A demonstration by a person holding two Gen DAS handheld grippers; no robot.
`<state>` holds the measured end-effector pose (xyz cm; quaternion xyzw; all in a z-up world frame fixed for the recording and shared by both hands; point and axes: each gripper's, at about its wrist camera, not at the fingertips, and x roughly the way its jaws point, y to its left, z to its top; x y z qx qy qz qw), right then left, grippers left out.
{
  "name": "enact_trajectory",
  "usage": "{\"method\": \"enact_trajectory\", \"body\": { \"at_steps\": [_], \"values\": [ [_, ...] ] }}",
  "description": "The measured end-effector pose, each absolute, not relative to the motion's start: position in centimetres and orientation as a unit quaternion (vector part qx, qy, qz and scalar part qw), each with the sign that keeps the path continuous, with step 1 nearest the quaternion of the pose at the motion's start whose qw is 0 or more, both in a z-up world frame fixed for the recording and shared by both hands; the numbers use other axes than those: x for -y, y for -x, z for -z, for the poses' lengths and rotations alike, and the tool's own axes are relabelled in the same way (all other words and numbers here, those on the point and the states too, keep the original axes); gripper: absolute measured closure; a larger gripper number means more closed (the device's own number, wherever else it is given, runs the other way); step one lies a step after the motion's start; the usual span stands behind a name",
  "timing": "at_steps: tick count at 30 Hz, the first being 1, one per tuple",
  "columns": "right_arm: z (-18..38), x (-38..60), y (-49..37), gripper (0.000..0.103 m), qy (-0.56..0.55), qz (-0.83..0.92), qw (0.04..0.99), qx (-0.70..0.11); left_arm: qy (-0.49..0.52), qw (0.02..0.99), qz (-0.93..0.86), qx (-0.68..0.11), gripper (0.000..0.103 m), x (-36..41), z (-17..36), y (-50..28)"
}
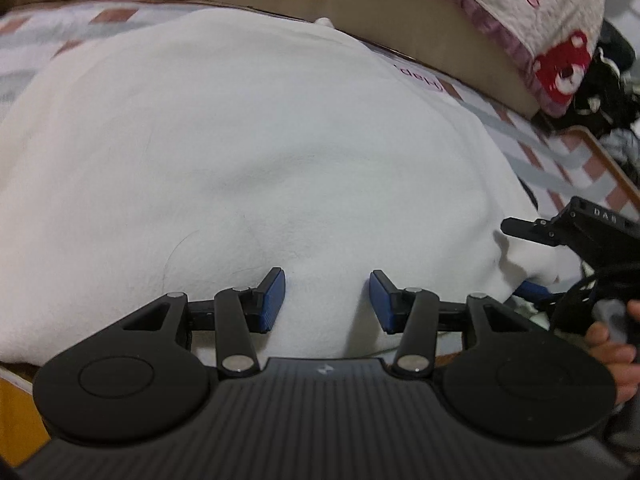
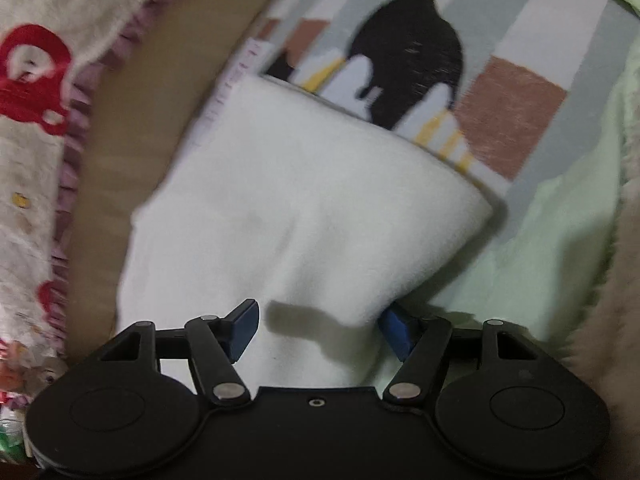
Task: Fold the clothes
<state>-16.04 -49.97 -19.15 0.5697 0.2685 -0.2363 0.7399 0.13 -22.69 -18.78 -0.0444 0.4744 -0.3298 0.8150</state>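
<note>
Ahead of our left tongs (image 1: 327, 300) a white garment (image 1: 240, 152) lies spread on the checked bedsheet (image 1: 560, 160), fingers apart, gripping nothing. Our right tongs (image 2: 320, 330) gape wide at its folded corner (image 2: 304, 200), one finger tucked beneath.

Soft, fairly dim indoor light falls from above, with a cool cast in both views. The white garment (image 1: 248, 152) is the brightest surface, nearly washed out, so its folds barely read. In the right wrist view the tongs (image 2: 320, 332) throw a dark shadow on the cloth, and motion blur smears the patterned bedsheet (image 2: 516, 108) and the left edge. Fisheye bending curves the bed edge (image 1: 400, 20).
</note>
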Motion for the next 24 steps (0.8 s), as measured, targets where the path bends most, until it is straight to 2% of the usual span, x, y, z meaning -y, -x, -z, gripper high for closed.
{"method": "enact_trajectory", "body": {
  "at_steps": [3,4,5,6,10,11,13,15,20,24],
  "values": [
    [19.4,49.5,15.6,0.034,-0.562,0.231,0.754,-0.250,0.066,0.812,0.327,-0.479,0.057,22.5,19.0,-0.6],
    [19.4,49.5,15.5,0.056,-0.558,0.227,0.761,-0.240,0.067,0.812,0.328,-0.479,0.057,22.4,19.1,-0.6],
    [19.1,49.5,15.6,0.070,-0.550,0.219,0.773,-0.229,0.063,0.812,0.329,-0.478,0.057,22.4,19.1,-0.5],
    [18.6,49.2,15.7,0.075,-0.538,0.213,0.785,-0.221,0.051,0.813,0.331,-0.476,0.058,22.6,19.1,-0.4],
    [16.9,48.5,16.0,0.076,-0.494,0.208,0.817,-0.213,-0.017,0.823,0.331,-0.462,0.059,24.0,18.8,0.5],
    [16.8,48.6,15.9,0.075,-0.489,0.213,0.817,-0.220,-0.027,0.825,0.330,-0.458,0.059,24.2,18.7,0.7],
    [17.5,49.4,15.8,0.065,-0.500,0.231,0.800,-0.240,-0.037,0.828,0.329,-0.453,0.059,24.4,18.7,1.0],
    [18.6,50.3,16.0,0.049,-0.530,0.237,0.773,-0.255,-0.032,0.828,0.330,-0.452,0.059,24.2,18.7,0.9],
    [19.8,50.3,16.3,0.041,-0.547,0.226,0.761,-0.266,-0.012,0.826,0.342,-0.448,0.059,23.3,18.8,0.8],
    [21.1,50.8,14.9,0.024,-0.548,0.222,0.777,-0.216,0.009,0.826,0.353,-0.439,0.060,22.4,19.2,0.9]
  ]
}}
